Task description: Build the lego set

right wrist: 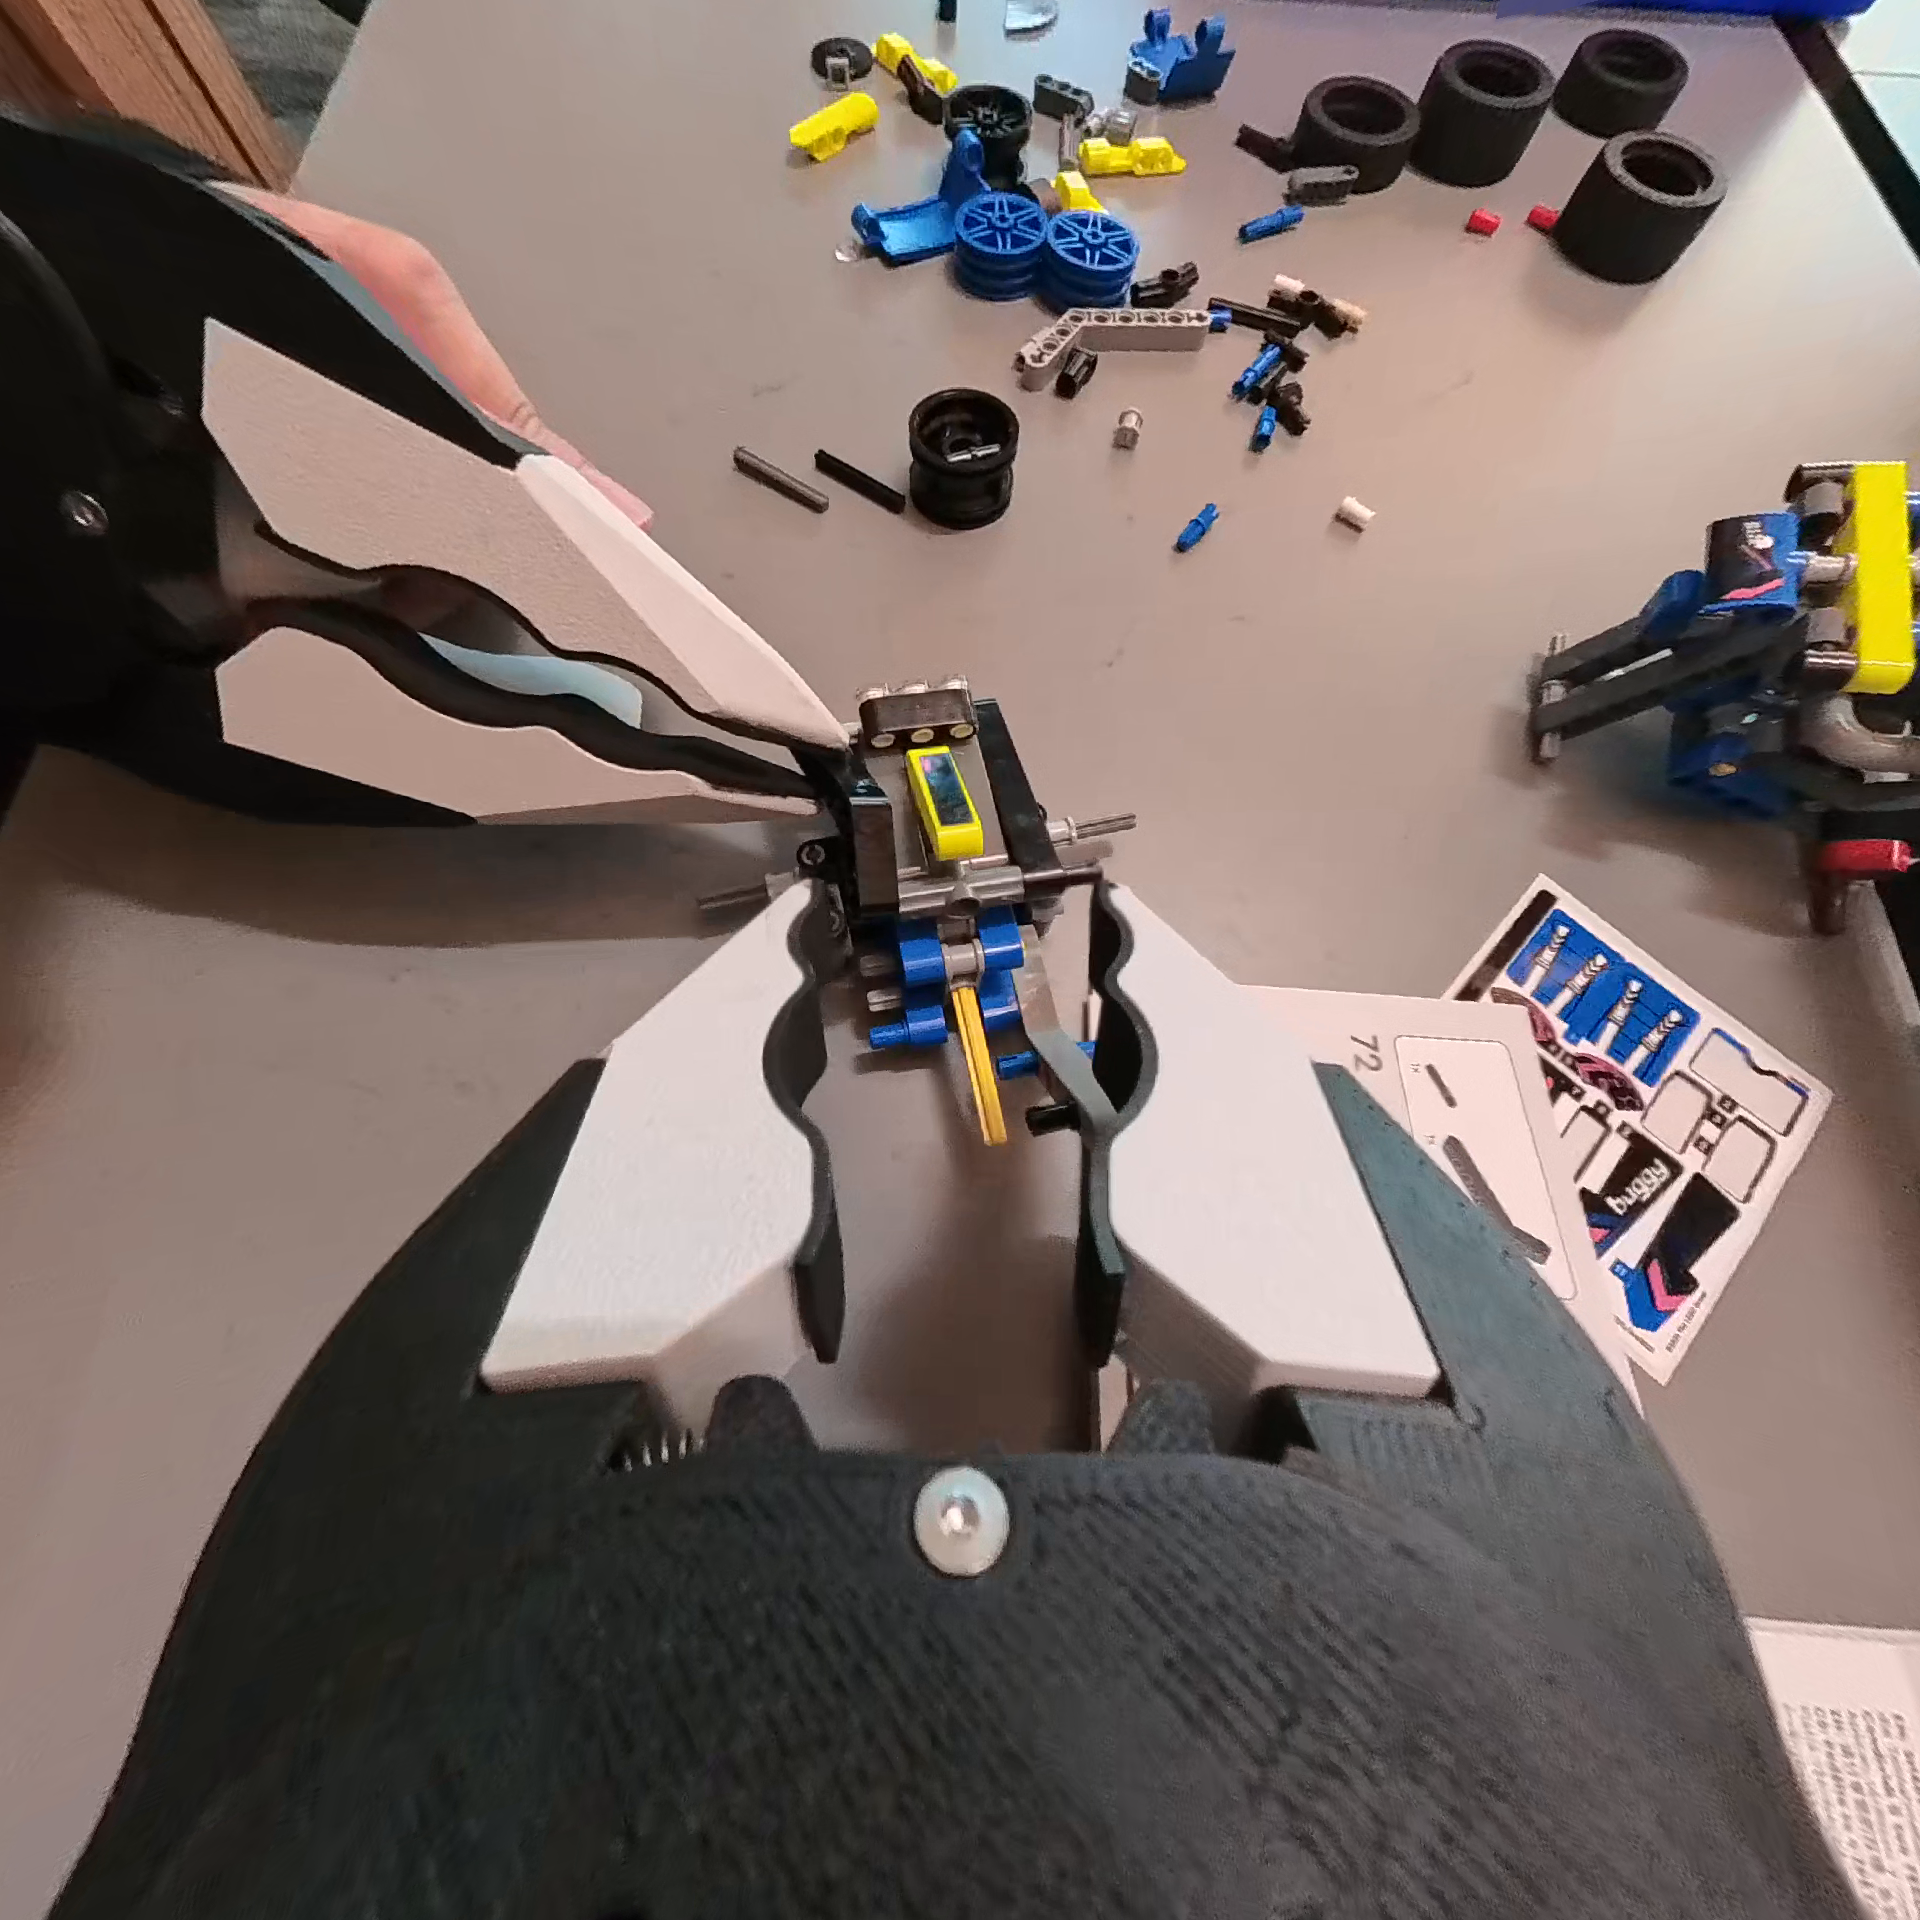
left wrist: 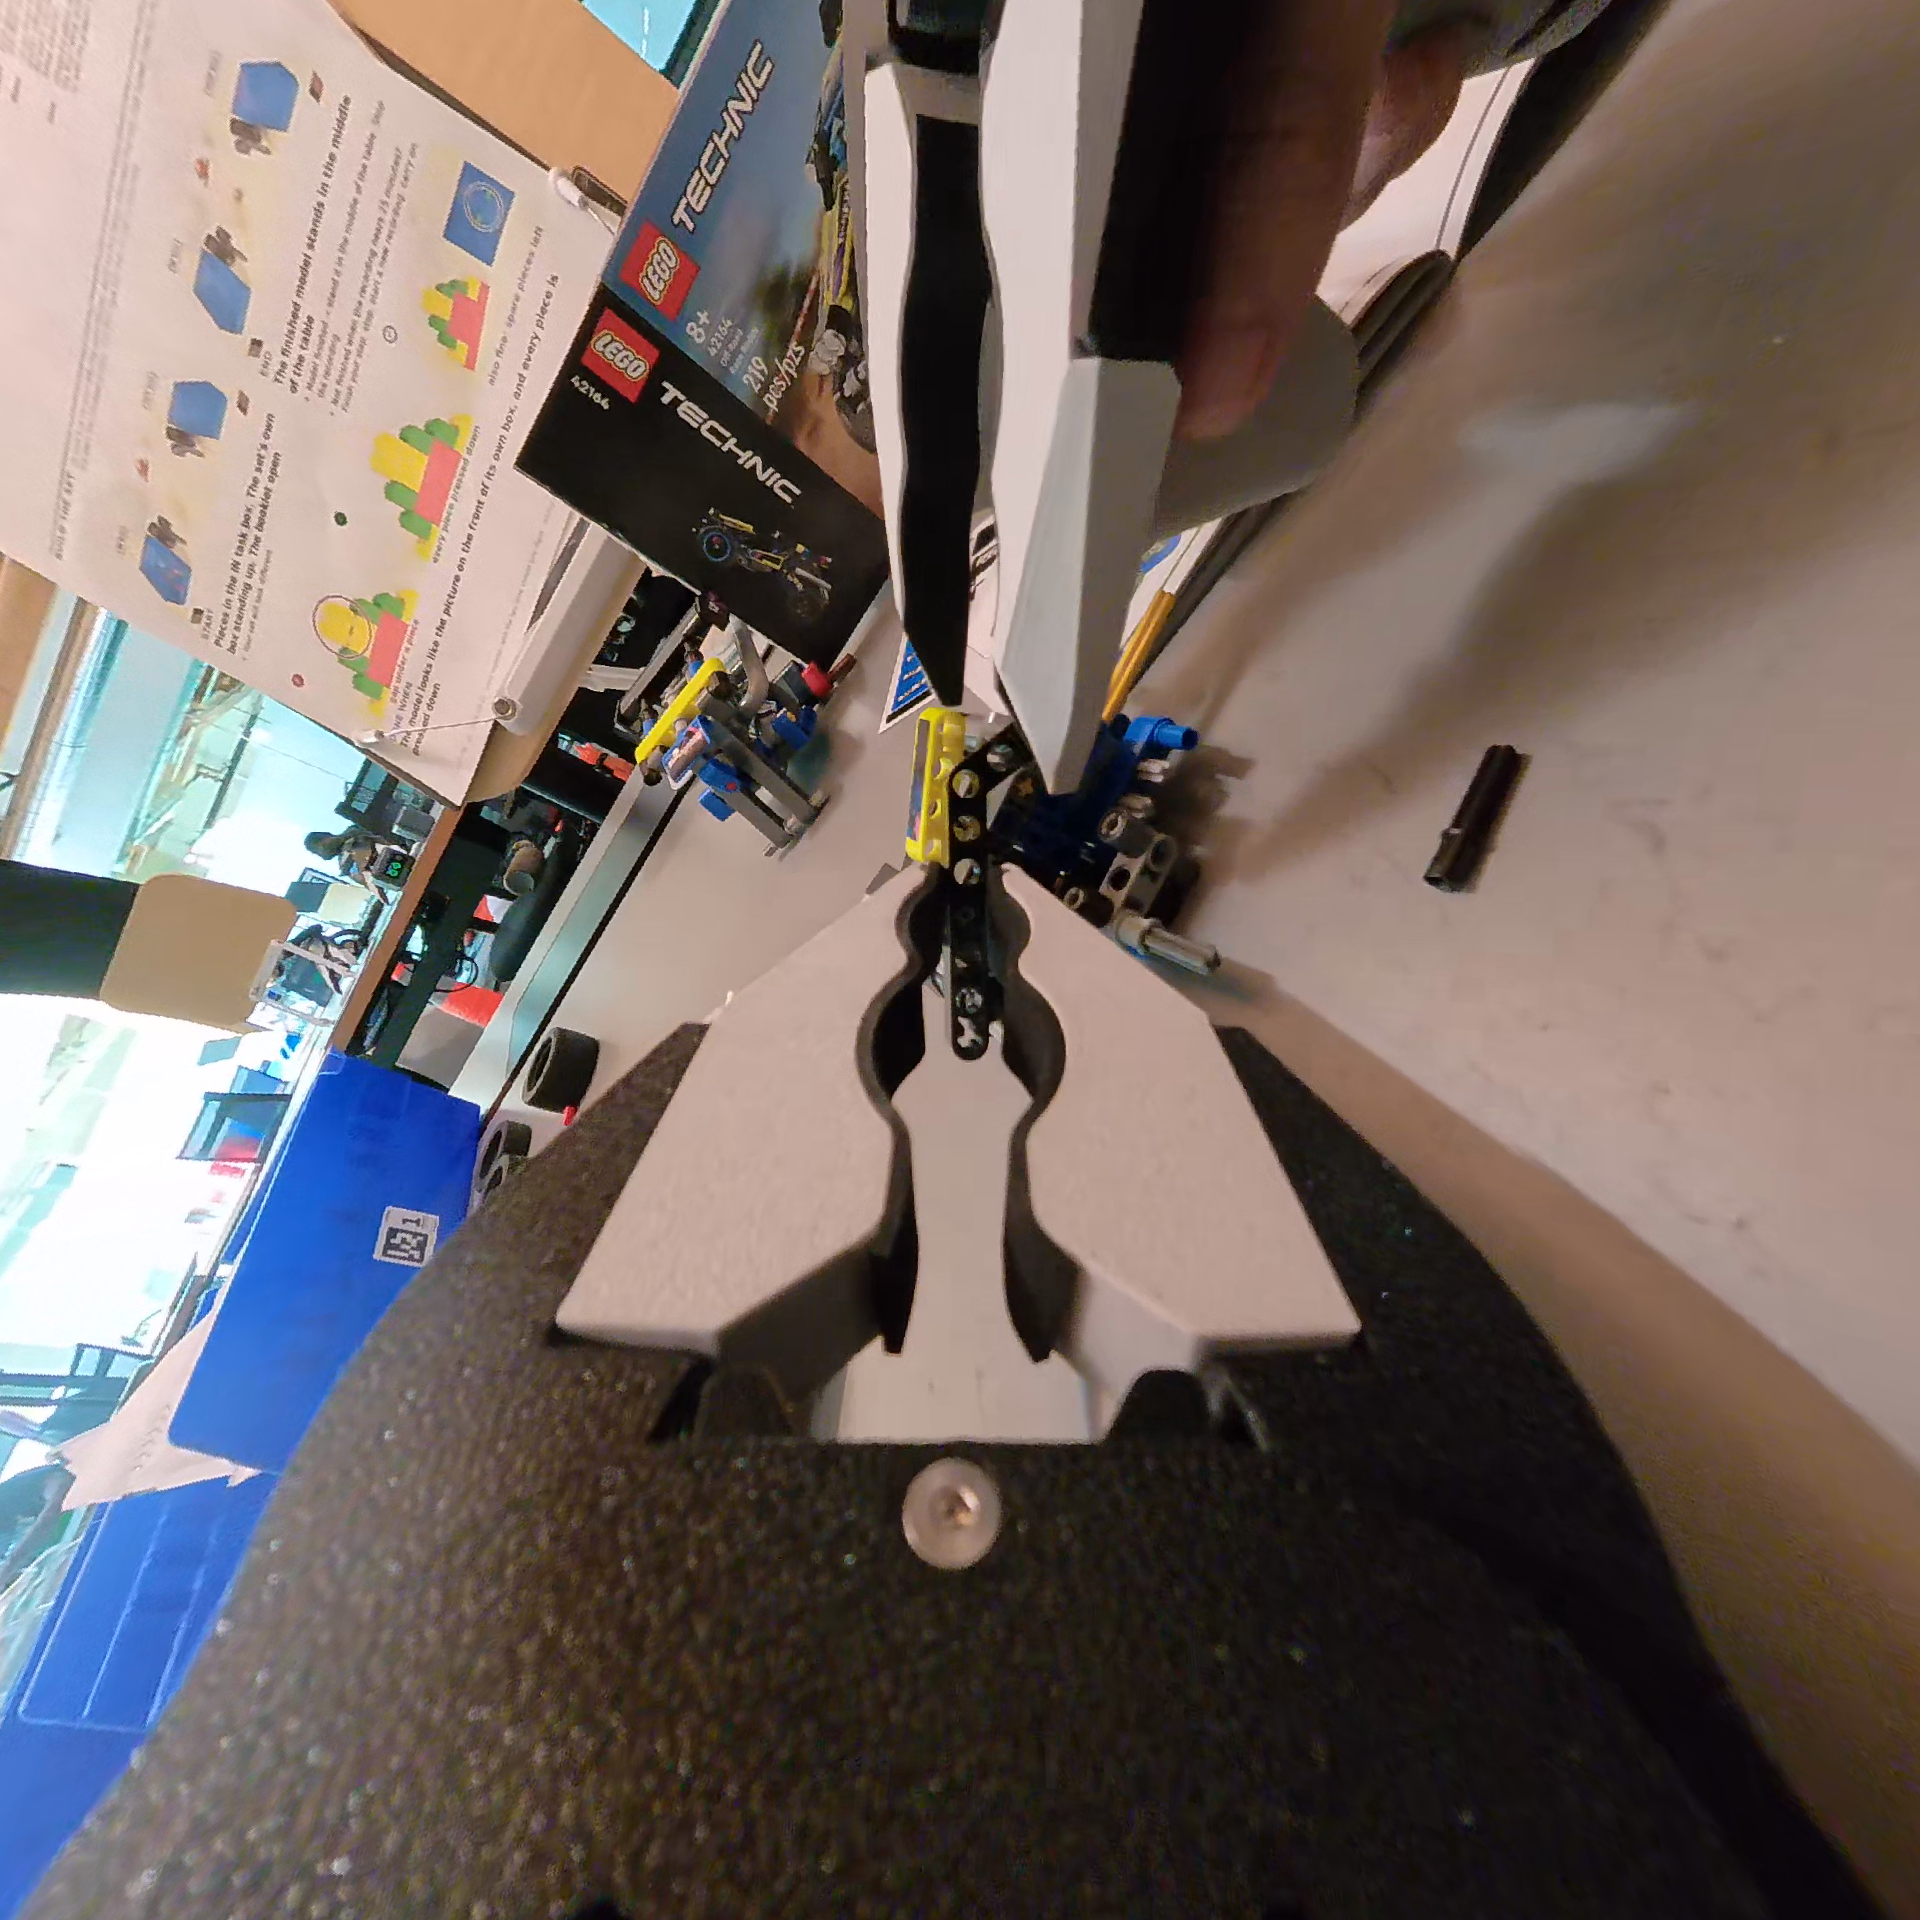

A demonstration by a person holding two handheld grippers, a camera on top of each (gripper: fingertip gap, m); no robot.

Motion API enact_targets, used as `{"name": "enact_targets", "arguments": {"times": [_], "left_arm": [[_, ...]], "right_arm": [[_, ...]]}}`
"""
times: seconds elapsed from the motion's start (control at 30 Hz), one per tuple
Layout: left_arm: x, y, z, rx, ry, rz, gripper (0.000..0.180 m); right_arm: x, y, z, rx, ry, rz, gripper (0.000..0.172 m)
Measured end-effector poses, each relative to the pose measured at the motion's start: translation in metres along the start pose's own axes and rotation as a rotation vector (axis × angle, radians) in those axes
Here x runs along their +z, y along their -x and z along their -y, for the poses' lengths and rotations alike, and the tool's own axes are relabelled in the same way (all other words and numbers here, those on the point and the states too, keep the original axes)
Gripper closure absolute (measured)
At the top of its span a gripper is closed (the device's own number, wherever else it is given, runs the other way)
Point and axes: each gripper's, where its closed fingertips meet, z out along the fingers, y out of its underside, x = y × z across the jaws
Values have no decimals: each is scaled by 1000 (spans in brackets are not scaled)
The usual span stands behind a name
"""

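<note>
A small brick assembly (right wrist: 935, 831) of black, grey and blue parts with a yellow piece on top sits on the grey table (right wrist: 520, 1039). My left gripper (left wrist: 961, 883) is shut on a black perforated beam (left wrist: 968, 935) at the assembly's side. It enters the right wrist view (right wrist: 831, 769) from the left, pinching that same beam. My right gripper (right wrist: 951, 909) is open with its fingers on either side of the assembly. The table shows between its right pad and the blue parts. In the left wrist view it (left wrist: 997, 727) comes down from above by the yellow piece (left wrist: 930, 790).
A larger blue, yellow and black model (right wrist: 1787, 644) stands at the right. Several black tyres (right wrist: 1507, 104) and loose small parts (right wrist: 1039, 208) lie at the back. A sticker sheet (right wrist: 1642, 1122) and booklet page (right wrist: 1455, 1101) lie at the right. Set boxes (left wrist: 717, 436) and a blue bin (left wrist: 312, 1247) stand beyond. Only a small space, under 4 cm, lies between the two pairs of fingers.
</note>
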Motion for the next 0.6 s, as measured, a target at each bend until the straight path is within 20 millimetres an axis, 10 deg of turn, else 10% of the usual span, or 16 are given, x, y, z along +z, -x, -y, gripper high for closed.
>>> {"name": "enact_targets", "arguments": {"times": [0.6], "left_arm": [[-5,3,2,205,-40,36,176]], "right_arm": [[-17,8,-1,-132,5,-183,138]]}}
